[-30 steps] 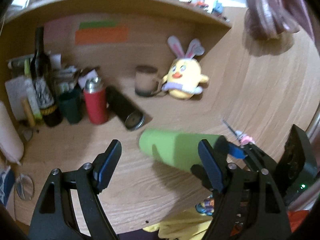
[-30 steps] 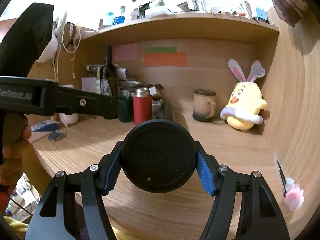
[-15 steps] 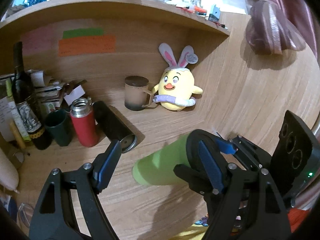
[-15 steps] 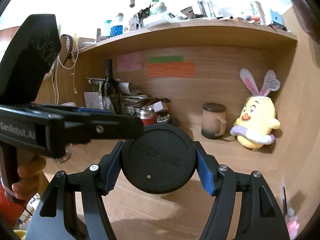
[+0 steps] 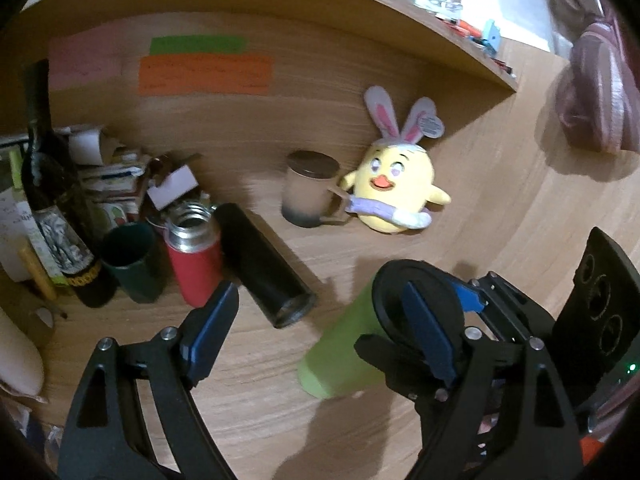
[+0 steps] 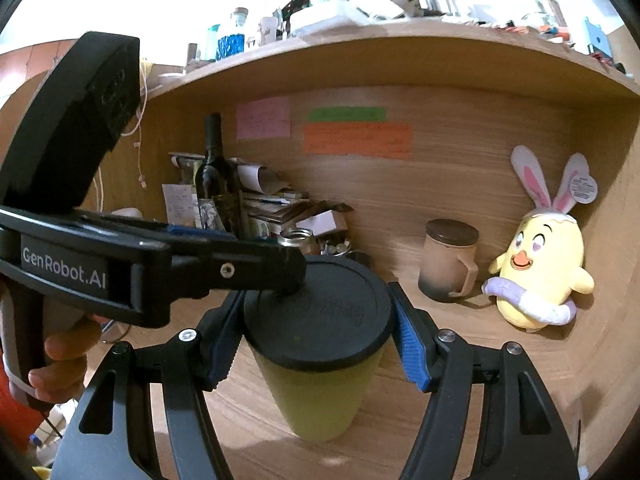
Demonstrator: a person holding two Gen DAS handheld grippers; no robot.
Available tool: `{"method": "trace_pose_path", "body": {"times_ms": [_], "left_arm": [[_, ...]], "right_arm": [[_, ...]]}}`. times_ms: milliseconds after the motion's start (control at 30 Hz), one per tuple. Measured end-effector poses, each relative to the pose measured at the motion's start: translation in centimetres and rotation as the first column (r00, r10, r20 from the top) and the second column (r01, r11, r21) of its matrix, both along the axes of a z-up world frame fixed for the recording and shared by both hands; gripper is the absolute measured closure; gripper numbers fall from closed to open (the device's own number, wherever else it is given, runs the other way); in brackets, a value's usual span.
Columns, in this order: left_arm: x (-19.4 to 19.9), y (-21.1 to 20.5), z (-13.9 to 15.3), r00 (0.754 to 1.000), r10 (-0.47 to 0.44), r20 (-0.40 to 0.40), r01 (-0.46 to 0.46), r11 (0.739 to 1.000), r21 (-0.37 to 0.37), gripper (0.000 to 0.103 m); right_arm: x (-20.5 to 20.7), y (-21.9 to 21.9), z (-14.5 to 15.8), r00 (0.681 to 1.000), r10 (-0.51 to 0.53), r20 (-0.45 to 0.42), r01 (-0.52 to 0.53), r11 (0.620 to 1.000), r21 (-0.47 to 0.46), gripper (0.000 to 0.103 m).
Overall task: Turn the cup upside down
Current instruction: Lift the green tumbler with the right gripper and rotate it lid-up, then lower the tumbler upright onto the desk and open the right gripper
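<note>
The green cup [image 6: 320, 396] with its black lid [image 6: 318, 314] is held just over the wooden worktop [image 6: 500, 340], lid end up and narrow base down, slightly tilted. It is clamped at the lid rim between the blue pads [image 6: 412, 352] of the right tongs [image 6: 316, 344], which are closed on it from both sides. In the left wrist view the cup [image 5: 344, 356] is seen leaning, its base low and near the worktop [image 5: 256, 392]. The left tongs [image 5: 316, 332] are spread wide and hold nothing; one finger lies close in front of the lid. Behind, a black cylinder [image 5: 264, 268] lies on its side beside a red flask [image 5: 194, 256], and a frosted mug [image 5: 308, 190] stands next to a yellow plush chick [image 5: 394, 192].
</note>
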State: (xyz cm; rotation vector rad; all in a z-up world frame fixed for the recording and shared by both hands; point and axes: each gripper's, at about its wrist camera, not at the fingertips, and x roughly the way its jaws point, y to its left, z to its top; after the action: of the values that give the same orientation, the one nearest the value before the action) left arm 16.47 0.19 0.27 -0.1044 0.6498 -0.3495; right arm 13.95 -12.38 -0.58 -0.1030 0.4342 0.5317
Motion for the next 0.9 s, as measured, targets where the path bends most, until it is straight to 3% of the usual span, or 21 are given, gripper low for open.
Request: {"method": "trace_pose_path", "body": {"times_ms": [167,300,500,633,800,900], "left_arm": [[0.8,0.8,-0.2,0.998,0.056,0.014,-0.057,0.998,0.021,0.018],[1.0,1.3,-0.5,0.999,0.039,0.008,-0.039,0.999,-0.010,0.018],[0.6,0.7,-0.1,0.998,0.053,0.038,-0.055,0.998,0.041,0.018],[-1.0,0.7,1.1,0.995,0.052,0.086,-0.055,0.998,0.022,0.018],[-5.8,0.6,2.6,0.976,0.099,0.195,-0.106,0.994,0.027,0.015],[-9.0,0.3,2.6,0.956,0.144,0.255,-0.162,0.986,0.050,0.008]], "right_arm": [[1.2,0.2,-1.3,0.998,0.025,-0.066,-0.024,1.000,0.009,0.039],[1.6,0.0,-2.3,0.992,0.039,-0.116,-0.037,0.999,0.021,0.039],[1.4,-0.5,-2.3,0.987,0.051,-0.153,-0.048,0.998,0.028,0.039],[-0.1,-1.2,-1.2,0.989,0.064,-0.136,-0.063,0.998,0.012,0.036],[-3.3,-3.1,0.9,0.997,0.041,-0.060,-0.041,0.999,0.002,0.018],[-5.5,-4.5,2.3,1.000,0.016,-0.011,-0.015,1.000,0.013,0.013]]}}
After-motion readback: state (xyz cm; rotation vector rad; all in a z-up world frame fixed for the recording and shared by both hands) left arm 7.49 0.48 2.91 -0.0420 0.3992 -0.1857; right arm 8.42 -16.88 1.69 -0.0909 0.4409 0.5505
